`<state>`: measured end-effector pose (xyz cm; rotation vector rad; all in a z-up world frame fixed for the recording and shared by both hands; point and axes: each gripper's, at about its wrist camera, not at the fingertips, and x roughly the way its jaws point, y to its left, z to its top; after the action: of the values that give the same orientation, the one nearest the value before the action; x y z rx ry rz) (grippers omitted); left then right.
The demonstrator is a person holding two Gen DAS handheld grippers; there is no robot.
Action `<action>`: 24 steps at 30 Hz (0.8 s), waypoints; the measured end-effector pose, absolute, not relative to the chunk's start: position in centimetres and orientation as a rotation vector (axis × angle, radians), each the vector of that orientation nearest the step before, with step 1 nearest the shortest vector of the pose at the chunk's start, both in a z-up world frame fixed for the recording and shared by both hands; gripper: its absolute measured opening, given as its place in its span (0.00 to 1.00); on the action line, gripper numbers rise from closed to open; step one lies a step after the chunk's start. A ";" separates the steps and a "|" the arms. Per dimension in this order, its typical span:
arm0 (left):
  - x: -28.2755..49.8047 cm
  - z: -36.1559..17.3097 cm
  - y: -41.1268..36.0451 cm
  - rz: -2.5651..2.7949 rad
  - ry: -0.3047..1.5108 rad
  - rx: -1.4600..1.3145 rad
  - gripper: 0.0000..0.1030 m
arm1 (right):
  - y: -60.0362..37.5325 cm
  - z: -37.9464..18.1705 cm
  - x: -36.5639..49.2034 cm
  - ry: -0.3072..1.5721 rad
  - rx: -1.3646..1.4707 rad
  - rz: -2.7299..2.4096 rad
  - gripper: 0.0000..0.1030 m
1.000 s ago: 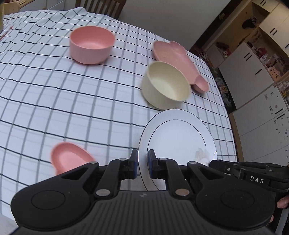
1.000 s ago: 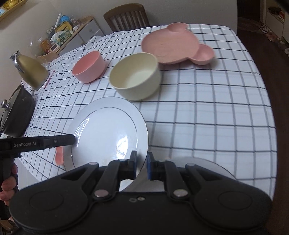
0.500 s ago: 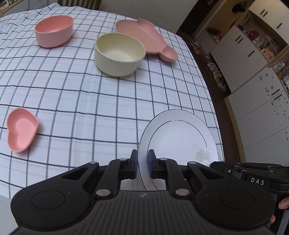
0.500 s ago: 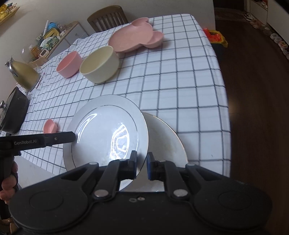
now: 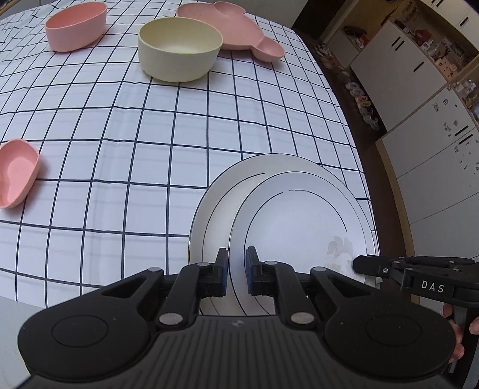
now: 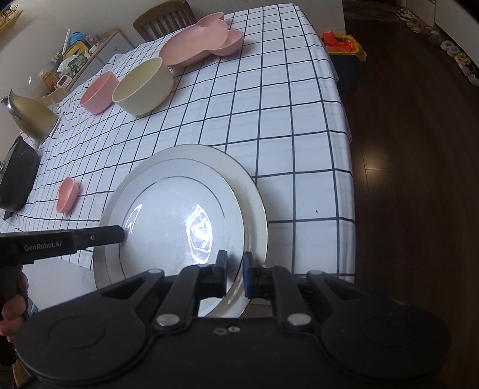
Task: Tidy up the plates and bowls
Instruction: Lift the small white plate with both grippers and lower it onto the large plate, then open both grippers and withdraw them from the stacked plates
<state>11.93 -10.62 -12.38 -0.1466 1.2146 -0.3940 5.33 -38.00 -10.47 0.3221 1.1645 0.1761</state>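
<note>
Left gripper [image 5: 234,270]: its two fingers are clamped on the near-left rim of the upper white plate [image 5: 299,221]; from the right wrist view its black arm reaches in at the left and meets that plate's rim.
Right gripper [image 6: 234,273]: its fingers straddle the plates' rim at the near-right edge; whether they grip only the upper white plate or both plates, I cannot tell.
Upper white plate: held between both grippers, with a thin dark ring line and a faint floral mark near the right gripper's tip; it sits over the lower white plate [image 5: 209,215], shifted to the right, so a crescent of the lower one shows on the left.
Lower white plate: lies on the checked tablecloth [image 5: 119,134] at the near-right corner of the table; a broader rim shows around the upper plate in the right wrist view [image 6: 254,191].
Cream bowl [image 5: 179,48]: upright on the cloth, well beyond the plates.
Pink bowl [image 5: 76,25]: just left of the cream bowl, apart from it.
Pink bear-shaped plate [image 5: 230,28]: behind the cream bowl, near the far edge.
Small pink heart dish [image 5: 15,173]: on the cloth, well to the left of the plates.
Brass kettle [image 6: 28,118]: far left of the table.
Black pan [image 6: 16,176]: just in front of the kettle.
Wooden chair [image 6: 163,19]: at the far end of the table.
</note>
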 end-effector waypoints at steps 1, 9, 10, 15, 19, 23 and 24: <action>12.0 -12.5 -10.6 -0.393 1.217 -0.149 0.11 | -38.0 -10.5 5.4 1.165 0.322 0.178 0.09; 12.1 -12.9 -10.3 -0.375 1.225 -0.154 0.11 | -37.8 -10.9 5.7 1.171 0.316 0.191 0.08; 12.2 -13.0 -10.2 -0.375 1.225 -0.156 0.11 | -37.8 -10.9 5.8 1.171 0.315 0.191 0.08; 12.1 -12.9 -10.2 -0.380 1.221 -0.149 0.11 | -37.6 -10.9 6.0 1.170 0.303 0.194 0.08; 12.3 -12.9 -10.2 -0.385 1.228 -0.139 0.11 | -37.8 -10.8 6.1 1.169 0.308 0.192 0.07; 12.4 -12.8 -10.1 -0.385 1.235 -0.140 0.11 | -38.0 -10.9 6.1 1.170 0.315 0.198 0.07; 12.3 -12.8 -10.1 -0.385 1.231 -0.134 0.11 | -38.0 -10.9 6.1 1.169 0.312 0.199 0.07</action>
<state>12.35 -10.12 -12.79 -0.1336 1.2305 -0.3852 6.14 -38.00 -10.90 0.3116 1.1690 0.1994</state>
